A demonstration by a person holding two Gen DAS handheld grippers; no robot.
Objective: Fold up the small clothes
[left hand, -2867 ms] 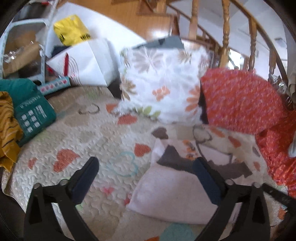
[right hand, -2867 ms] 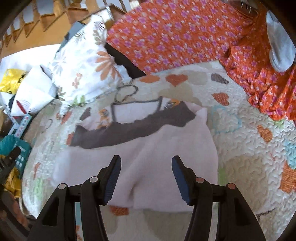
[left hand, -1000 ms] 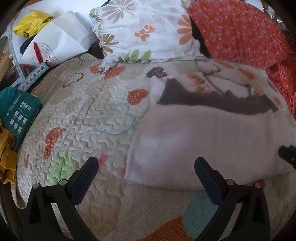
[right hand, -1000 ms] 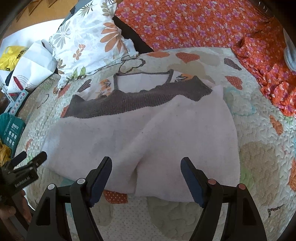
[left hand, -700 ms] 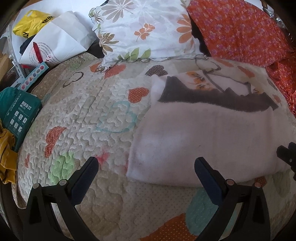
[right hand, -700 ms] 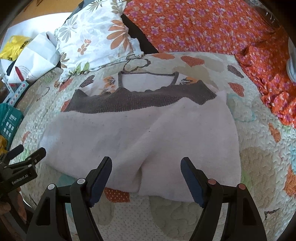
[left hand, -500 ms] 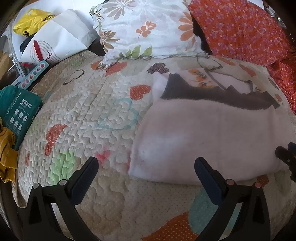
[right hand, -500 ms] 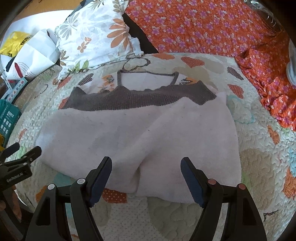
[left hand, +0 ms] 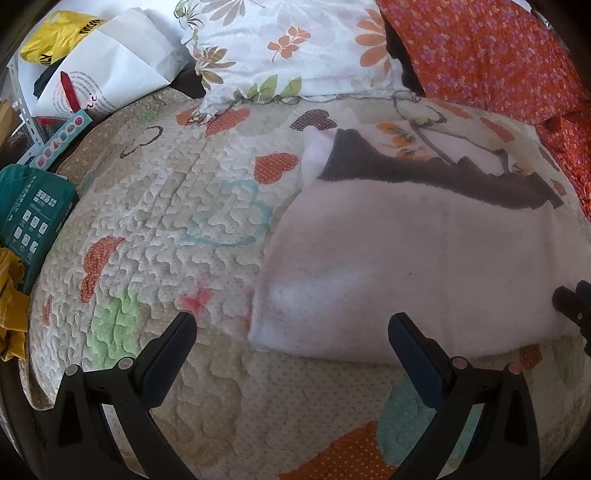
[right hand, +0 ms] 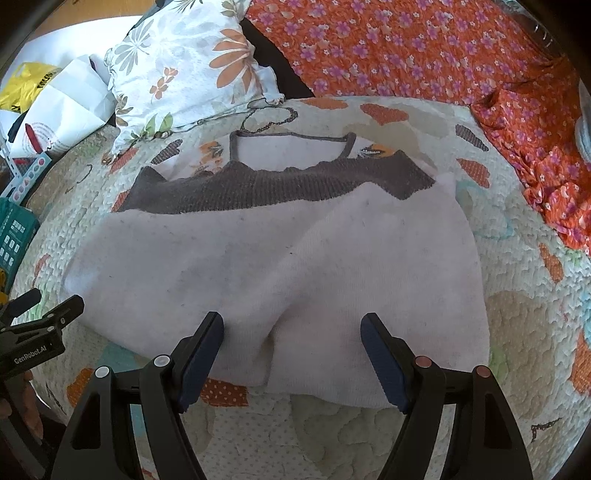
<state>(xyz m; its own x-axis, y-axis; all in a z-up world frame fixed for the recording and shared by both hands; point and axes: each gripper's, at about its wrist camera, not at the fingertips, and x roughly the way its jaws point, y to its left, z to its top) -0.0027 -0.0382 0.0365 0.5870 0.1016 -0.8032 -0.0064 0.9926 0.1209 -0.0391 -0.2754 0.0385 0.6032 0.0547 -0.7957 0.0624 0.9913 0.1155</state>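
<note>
A floral pillow (right hand: 184,70) and an orange flowered cloth (right hand: 424,48) lay along the far edge of the quilt (left hand: 166,229), just beyond the sweater (right hand: 280,258). Off the quilt's left edge sat a white bag (left hand: 107,77), a yellow bag (left hand: 55,33) and a teal box (left hand: 29,214). Nothing lay on the sweater.

The quilt was puffy, stitched in wavy lines and printed with hearts. The sweater was soft white knit, folded into a broad rectangle, with a ribbed grey band (right hand: 273,184) across its far side.

It lay in the quilt's middle, neckline toward the pillow, long axis running left to right.

The left gripper (left hand: 291,332) hovered wide apart over the sweater's near left corner. The right gripper (right hand: 291,328) hovered wide apart over its near edge, gripping nothing.
</note>
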